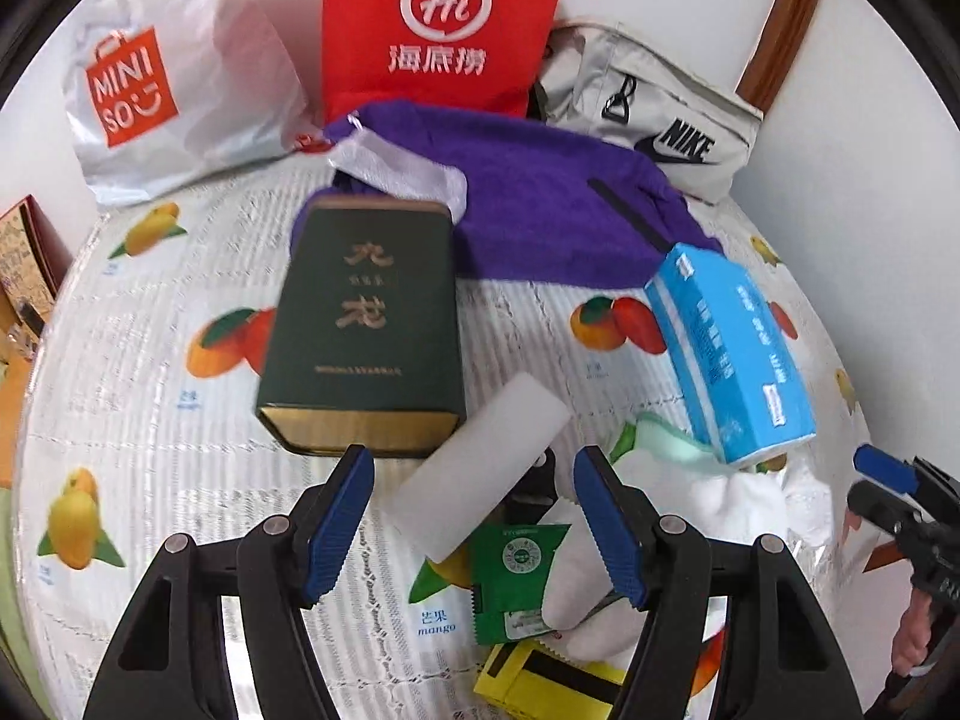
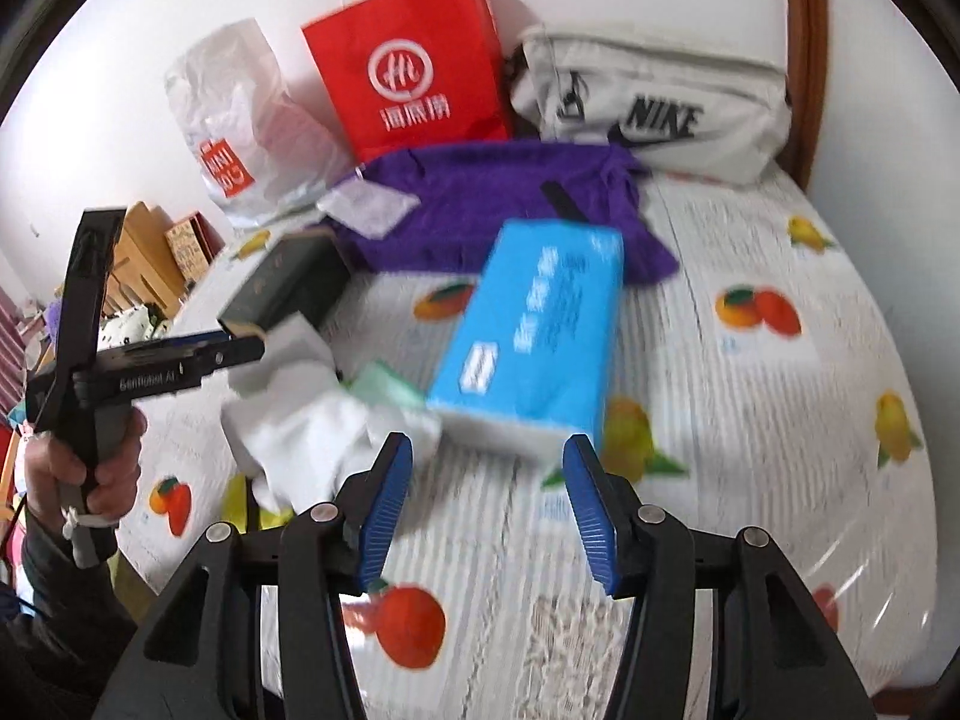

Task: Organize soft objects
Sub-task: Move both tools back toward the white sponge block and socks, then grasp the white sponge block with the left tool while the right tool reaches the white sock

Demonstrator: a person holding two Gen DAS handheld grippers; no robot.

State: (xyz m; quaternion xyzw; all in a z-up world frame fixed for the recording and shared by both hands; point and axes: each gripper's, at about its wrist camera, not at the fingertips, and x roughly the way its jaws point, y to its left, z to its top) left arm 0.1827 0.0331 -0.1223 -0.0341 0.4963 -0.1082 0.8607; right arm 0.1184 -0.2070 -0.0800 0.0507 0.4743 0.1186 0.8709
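Hovering with jaws apart and empty: left gripper (image 1: 474, 516) over white block (image 1: 486, 468), right gripper (image 2: 486, 504) short of tissue pack (image 2: 534, 330), seemingly choosing pickups.

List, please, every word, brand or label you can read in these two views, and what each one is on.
"MINISO": white plastic bag
"Hi" and "海底捞": red paper bag
"NIKE": grey pouch
"九龙": dark green tin; its small print is unreadable
"芒果 mango": fruit-print table cover
"Genrobot AI": left gripper
Blue tissue box, green sachet: too blurred to read
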